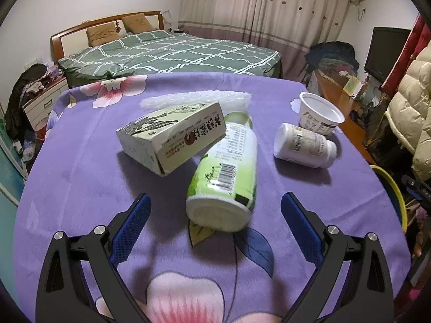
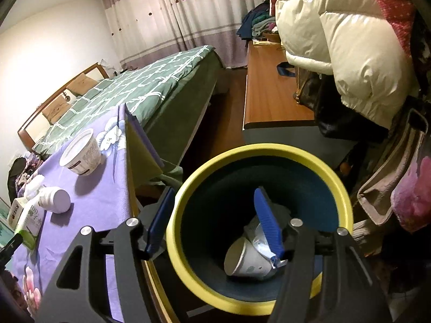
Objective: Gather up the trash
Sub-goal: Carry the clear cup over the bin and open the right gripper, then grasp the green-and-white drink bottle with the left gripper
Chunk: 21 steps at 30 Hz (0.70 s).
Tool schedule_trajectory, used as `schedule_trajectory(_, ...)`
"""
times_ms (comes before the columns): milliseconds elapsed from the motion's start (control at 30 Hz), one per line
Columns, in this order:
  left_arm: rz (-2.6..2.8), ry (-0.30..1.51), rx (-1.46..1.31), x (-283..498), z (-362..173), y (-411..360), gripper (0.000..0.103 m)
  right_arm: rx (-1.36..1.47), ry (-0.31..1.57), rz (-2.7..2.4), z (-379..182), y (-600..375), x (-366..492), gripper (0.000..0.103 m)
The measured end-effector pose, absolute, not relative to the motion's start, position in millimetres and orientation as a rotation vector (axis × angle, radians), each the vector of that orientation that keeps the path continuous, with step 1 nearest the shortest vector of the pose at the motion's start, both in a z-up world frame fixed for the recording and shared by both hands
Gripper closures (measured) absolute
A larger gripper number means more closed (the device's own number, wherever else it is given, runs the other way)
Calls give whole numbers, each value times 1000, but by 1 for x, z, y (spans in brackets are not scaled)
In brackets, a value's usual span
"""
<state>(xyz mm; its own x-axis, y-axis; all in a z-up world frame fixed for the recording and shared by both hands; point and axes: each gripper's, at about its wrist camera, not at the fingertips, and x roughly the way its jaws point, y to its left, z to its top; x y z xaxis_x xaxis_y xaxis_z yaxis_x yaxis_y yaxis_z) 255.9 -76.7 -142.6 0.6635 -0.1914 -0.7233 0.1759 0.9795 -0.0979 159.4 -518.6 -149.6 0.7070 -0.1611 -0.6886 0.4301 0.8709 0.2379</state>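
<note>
The left gripper hovers over the near edge of the worktop, which is covered by a purple cloth printed with pink flowers; its blue-padded fingers stand wide apart with nothing pressed between them. Just ahead of them lies a green-and-white plastic bottle on its side, its base toward the camera. A cream cardboard carton with dark print lies tilted beside it, one end resting on the bottle. Behind both, toward the far edge, is a strip of white bubble wrap. Nearer the right edge lies a white plastic pill bottle on its side, and just behind it an empty white plastic cup stands upright. The right gripper hangs over a round bin with a yellow rim and dark blue inside, which stands beside the worktop's right edge. Its fingers are apart and hold nothing. On the bin's bottom lie a white paper cup on its side and some crumpled silvery foil.
</note>
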Motion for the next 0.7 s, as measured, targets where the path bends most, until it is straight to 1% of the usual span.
schedule_trajectory(67, -204, 817, -20, 261, -145, -77, 8, 405, 721, -334, -150, -520, 160, 45)
schedule_trajectory(167, -211, 811, -16, 265, -147, -78, 14, 413, 721, -327, -151, -521, 160, 45)
schedule_trajectory(300, -231, 813, -10, 271, -148, -82, 26, 415, 723, -325, -151, -522, 161, 45)
schedule_trajectory(433, -241, 815, 7, 277, -149, -88, 35, 417, 725, -314, -151, -520, 162, 45)
schedule_trajectory(500, -250, 824, 6, 281, -151, -89, 45, 418, 721, -311, -150, -519, 161, 45)
schedule_trajectory(533, -254, 826, 3, 281, -152, -89, 47, 419, 719, -311, -150, -520, 160, 45)
schedule_trajectory(700, -272, 821, 3, 276, -152, -89, 51, 422, 711, -304, -148, -519, 158, 45)
